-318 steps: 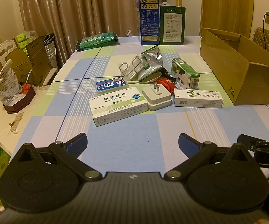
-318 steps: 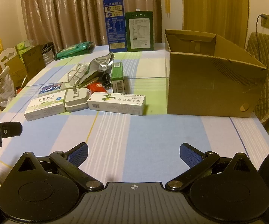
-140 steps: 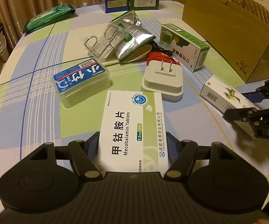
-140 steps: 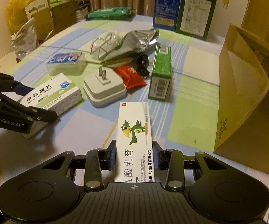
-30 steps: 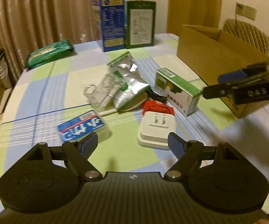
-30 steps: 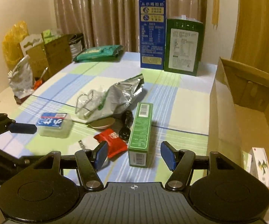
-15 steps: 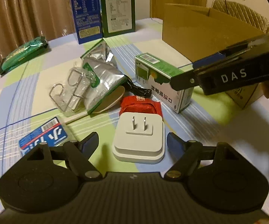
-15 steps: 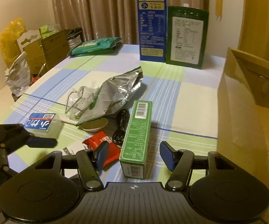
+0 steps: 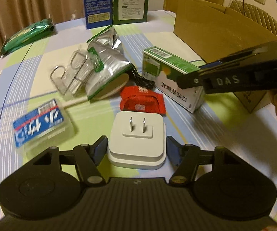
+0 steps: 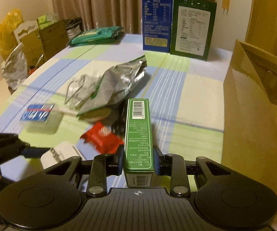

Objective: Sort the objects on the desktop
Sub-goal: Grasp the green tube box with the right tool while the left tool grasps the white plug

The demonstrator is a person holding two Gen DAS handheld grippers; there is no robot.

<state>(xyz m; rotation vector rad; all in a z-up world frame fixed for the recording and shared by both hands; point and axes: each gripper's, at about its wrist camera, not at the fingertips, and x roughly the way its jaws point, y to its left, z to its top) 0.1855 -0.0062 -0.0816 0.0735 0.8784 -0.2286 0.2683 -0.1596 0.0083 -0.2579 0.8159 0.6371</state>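
Since the frame half a second back, your right gripper [image 10: 138,158] has drawn its jaws in from either side of the green box [image 10: 138,134] until they are meeting its long faces, and your left gripper [image 9: 136,150] has narrowed around the charger [image 9: 137,138]. Both sets of jaws are closing at this moment.

You are clamping the green box near its close end; the pads are pressing on both sides, and the box is lying lengthwise on the tablecloth [image 10: 186,96], barcode end pointing away from you. You are holding the left jaws just beside the charger's two flanks; in the left wrist view narrow gaps are showing on both sides, so that gripper is not yet gripping. The charger is sitting flat with its prongs facing up.

A red packet [image 9: 141,100] is lying just beyond the charger, touching or nearly touching it. A blue-labelled case [image 9: 40,123] is resting to the left, blurred. A foil pouch [image 9: 103,65] is lying farther back over some wire clips [image 9: 71,75]. The carton [image 10: 253,115] is standing at your right, open at the top. Two tall boxes, blue [image 10: 156,17] and dark green [image 10: 193,27], are standing upright at the far edge.
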